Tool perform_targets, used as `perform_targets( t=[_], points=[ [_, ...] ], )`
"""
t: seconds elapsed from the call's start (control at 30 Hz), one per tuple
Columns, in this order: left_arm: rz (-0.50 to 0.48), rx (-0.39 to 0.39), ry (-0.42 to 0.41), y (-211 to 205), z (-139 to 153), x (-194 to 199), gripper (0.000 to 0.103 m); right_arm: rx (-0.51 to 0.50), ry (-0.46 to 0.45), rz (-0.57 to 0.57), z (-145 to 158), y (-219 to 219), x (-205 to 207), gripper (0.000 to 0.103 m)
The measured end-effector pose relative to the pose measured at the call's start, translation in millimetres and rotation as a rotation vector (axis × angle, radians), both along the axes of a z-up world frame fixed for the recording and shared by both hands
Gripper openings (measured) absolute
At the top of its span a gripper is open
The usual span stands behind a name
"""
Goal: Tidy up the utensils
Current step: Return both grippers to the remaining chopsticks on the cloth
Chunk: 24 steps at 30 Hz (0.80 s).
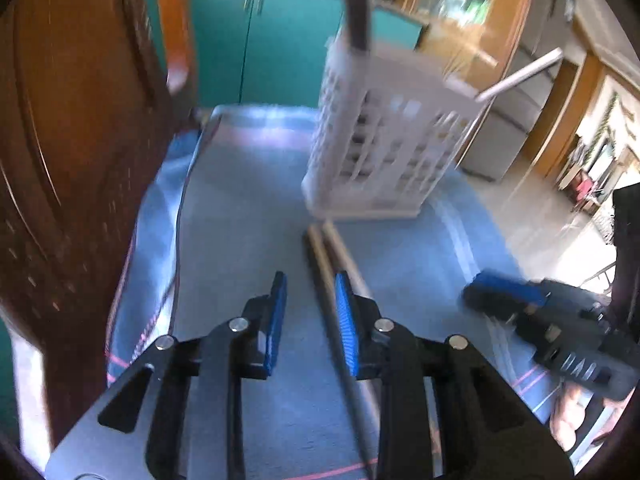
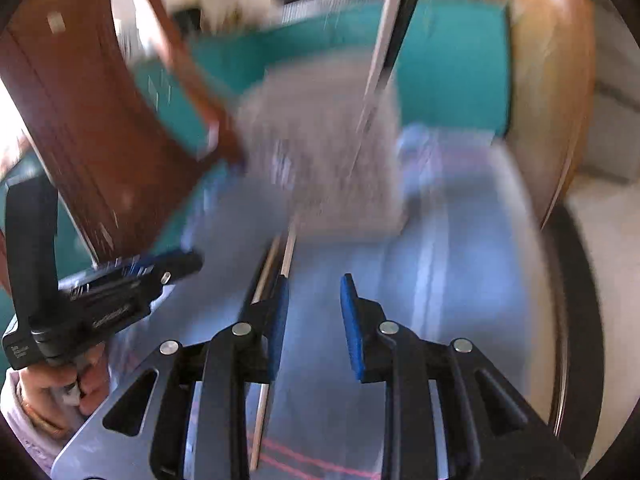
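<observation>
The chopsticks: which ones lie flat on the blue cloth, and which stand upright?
The pair of chopsticks before the white basket lies flat on the blue cloth. The dark utensil stands upright inside the basket instead.

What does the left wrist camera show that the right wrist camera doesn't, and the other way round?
Only the left wrist view shows the right gripper, off to its right, and a window behind the white caddy.

Only the right wrist view shows the left gripper and the hand that grips its handle.

Both show the caddy with utensil handles sticking out, the chopsticks lying on the blue cloth, a wooden chair, teal cabinets, and that camera's own blue pads apart with nothing between them.
</observation>
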<state>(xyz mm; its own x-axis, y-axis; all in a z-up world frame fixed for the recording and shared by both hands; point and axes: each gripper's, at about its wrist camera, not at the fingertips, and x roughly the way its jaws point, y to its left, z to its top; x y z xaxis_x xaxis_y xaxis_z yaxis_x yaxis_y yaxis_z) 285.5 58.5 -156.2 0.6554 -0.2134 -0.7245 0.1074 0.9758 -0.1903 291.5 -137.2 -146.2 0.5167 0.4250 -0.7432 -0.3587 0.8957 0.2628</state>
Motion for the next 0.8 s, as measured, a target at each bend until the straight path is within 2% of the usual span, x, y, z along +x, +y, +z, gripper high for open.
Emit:
perform_targets(
  t=[0.13,0.3,0.33,0.37,0.47,0.57,0.7,0.73,0.8],
  points=[
    [0.007,-0.021,0.032,6.0,-8.9,3.6,0.026,-0.016,0.090,0.096,-25.3,26.1,5.8,0.027],
    [0.023,-0.050,0.066,8.2,-21.1,2.9,0.026,-0.085,0.122,0.124,-41.9,46.4,7.2,0.027],
    [0.028,-0.052,0.072,8.2,-22.5,3.2,0.026,-0.095,0.106,0.120,-42.2,48.2,6.6,0.026],
    [0.030,-0.054,0.075,8.0,-23.6,3.7,0.026,-0.117,0.095,0.114,-42.3,49.8,5.7,0.024],
    [0.027,-0.065,0.075,6.5,-24.6,2.8,0.026,-0.110,0.087,0.093,-42.4,47.9,4.1,0.005],
    [0.014,-0.058,0.078,2.0,-25.9,1.9,0.026,-0.093,0.072,0.028,-37.4,33.3,1.0,0.005],
    [-0.005,-0.036,0.079,-3.6,-26.7,1.1,0.026,-0.081,0.059,-0.127,-30.0,1.5,-6.0,0.000],
    [-0.009,-0.031,0.079,-4.6,-27.0,1.4,0.026,-0.060,0.062,-0.158,-30.0,-8.3,-8.6,0.000],
    [-0.013,-0.028,0.082,-6.4,-27.3,1.4,0.027,0.018,0.078,-0.147,-31.3,-21.8,-11.1,0.001]
  ],
)
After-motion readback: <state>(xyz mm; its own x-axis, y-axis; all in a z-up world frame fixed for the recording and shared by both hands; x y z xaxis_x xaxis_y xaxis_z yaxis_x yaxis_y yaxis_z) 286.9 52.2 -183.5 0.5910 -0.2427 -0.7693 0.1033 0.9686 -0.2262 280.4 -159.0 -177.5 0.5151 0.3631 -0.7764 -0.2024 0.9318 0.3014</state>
